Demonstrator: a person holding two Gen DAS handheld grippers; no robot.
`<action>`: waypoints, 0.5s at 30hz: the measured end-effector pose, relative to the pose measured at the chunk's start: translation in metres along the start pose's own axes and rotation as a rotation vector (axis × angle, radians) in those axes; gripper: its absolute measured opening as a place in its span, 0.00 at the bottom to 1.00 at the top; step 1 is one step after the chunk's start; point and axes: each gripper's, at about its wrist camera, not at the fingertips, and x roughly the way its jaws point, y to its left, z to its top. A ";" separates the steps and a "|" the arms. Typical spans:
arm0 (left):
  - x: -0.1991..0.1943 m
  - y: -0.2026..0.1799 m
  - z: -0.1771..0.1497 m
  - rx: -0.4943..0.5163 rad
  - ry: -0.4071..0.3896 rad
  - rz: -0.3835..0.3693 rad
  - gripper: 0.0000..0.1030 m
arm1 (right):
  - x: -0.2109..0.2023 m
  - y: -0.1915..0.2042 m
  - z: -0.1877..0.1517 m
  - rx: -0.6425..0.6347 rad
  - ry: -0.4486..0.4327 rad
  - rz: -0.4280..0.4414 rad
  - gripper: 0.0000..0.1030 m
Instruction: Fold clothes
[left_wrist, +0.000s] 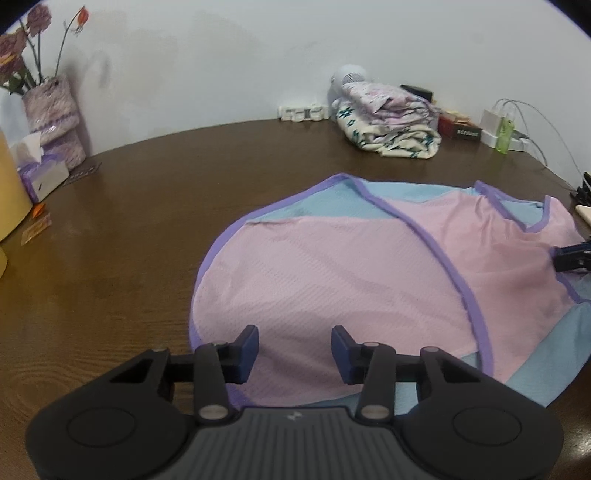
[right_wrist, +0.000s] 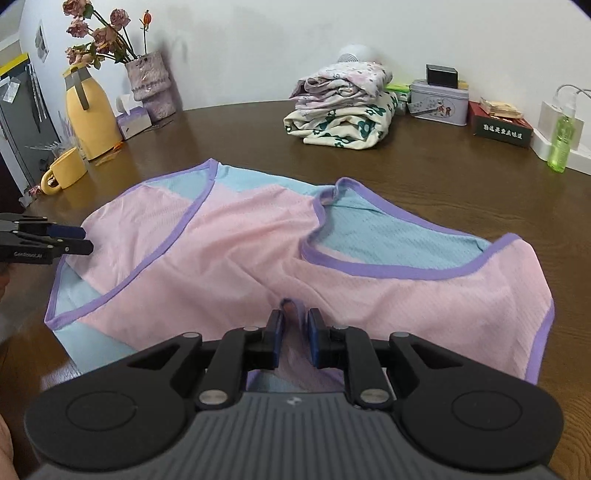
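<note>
Hovering with jaws apart, the left claw (left_wrist: 294, 349) overhangs the vest's (left_wrist: 332, 277) near-left edge; the right claw (right_wrist: 295, 339), narrow, straddles a fabric ridge.

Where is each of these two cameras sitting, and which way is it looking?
Left wrist view: sits on the left claw, looking along its open fingers over the pink and blue garment; the right claw's tip enters from the right.
Right wrist view: sits on the right claw, its fingers astride a raised fold of garment; the left claw shows at left.
Both share the garment, brown table, folded clothes pile and vase of flowers.
</note>
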 end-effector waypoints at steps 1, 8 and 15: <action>0.000 0.002 -0.001 -0.009 -0.002 -0.002 0.42 | -0.001 0.000 -0.002 -0.006 0.001 -0.007 0.15; -0.011 0.007 -0.006 -0.071 -0.042 -0.001 0.46 | -0.026 0.002 -0.006 0.034 -0.122 0.067 0.55; -0.054 -0.006 -0.021 -0.187 -0.190 -0.088 0.95 | -0.075 0.019 -0.023 0.046 -0.287 0.097 0.99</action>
